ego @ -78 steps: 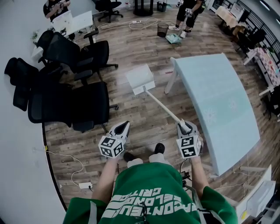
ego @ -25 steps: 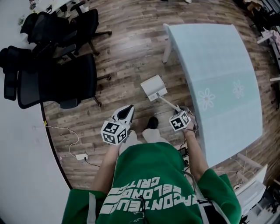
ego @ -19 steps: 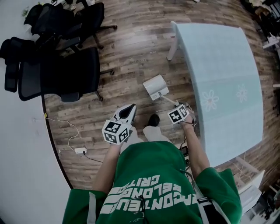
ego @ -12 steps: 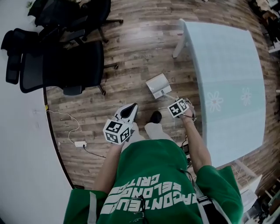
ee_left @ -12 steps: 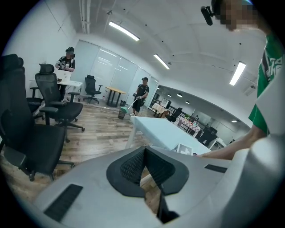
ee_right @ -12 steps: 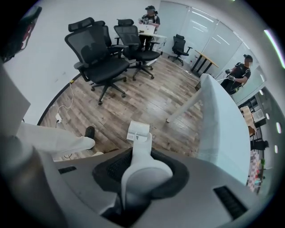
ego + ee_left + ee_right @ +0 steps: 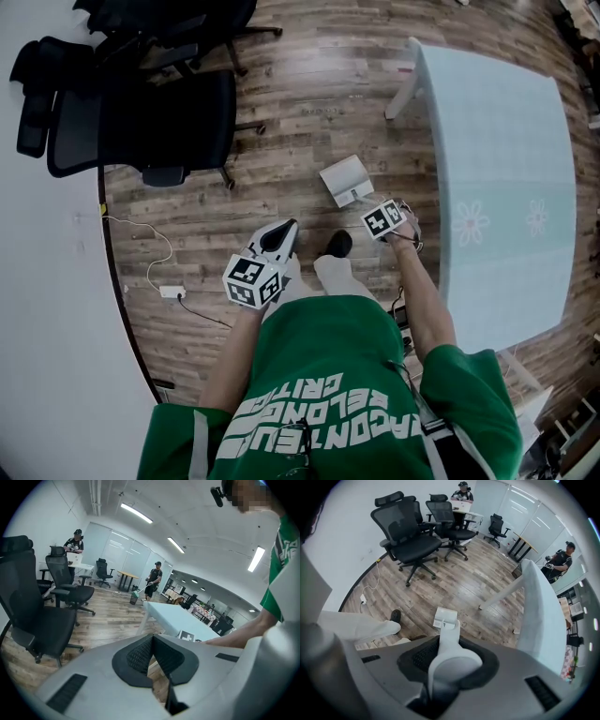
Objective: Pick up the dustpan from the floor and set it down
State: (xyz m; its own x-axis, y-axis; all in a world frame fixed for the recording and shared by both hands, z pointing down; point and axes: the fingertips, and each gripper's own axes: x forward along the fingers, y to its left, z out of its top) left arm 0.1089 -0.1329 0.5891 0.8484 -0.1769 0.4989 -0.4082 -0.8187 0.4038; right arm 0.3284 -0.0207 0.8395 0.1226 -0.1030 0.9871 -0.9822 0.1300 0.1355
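A black office chair (image 7: 141,122) stands at left on the wood floor (image 7: 281,122). In front of the person's green shirt (image 7: 328,375), the left gripper (image 7: 279,234) hangs empty, its 2 jaws pressed together. Beyond a black shoe (image 7: 337,244), the white dustpan (image 7: 346,180) sits low at the floor, contact unclear, between the chair and the pale table (image 7: 506,141). The right gripper (image 7: 384,217) points down, jaws clamped on the dustpan's long handle (image 7: 449,656).
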